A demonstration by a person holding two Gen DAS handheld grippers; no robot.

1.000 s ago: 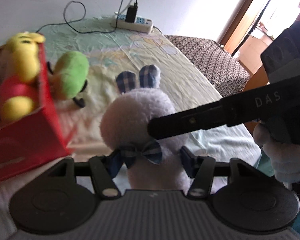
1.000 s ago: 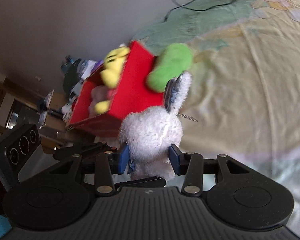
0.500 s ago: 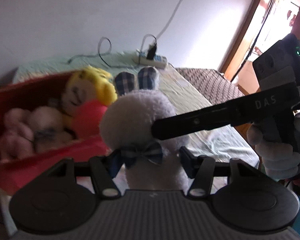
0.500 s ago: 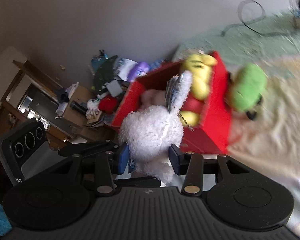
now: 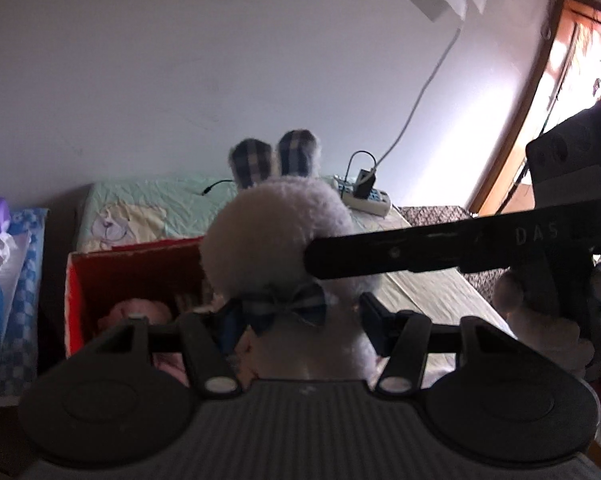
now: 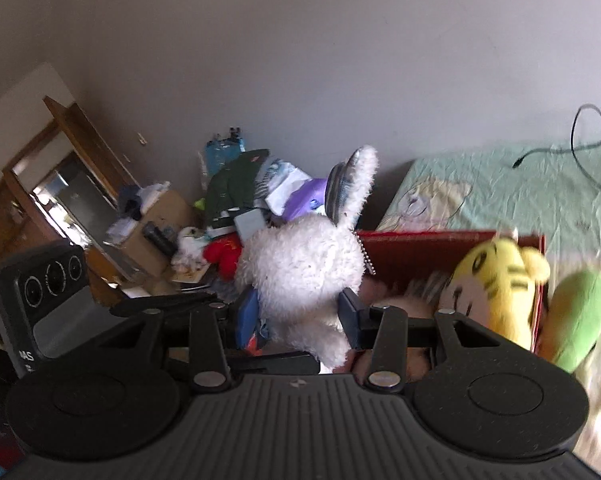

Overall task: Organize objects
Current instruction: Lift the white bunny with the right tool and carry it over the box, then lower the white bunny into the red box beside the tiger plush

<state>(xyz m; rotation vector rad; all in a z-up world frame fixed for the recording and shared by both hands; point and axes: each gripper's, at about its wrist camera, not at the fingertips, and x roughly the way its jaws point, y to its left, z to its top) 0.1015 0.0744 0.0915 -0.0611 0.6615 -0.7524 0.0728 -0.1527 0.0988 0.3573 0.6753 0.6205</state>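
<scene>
Both tools, left [image 5: 296, 320] and right [image 6: 298, 312], clamp the white rabbit [image 5: 276, 232] over the red box [image 6: 420, 246] (yellow tiger [image 6: 496, 280] inside).

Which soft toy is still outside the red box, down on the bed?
The green plush: it lies against the red box's outer wall; the yellow tiger sits inside, the white rabbit is held aloft.
</scene>
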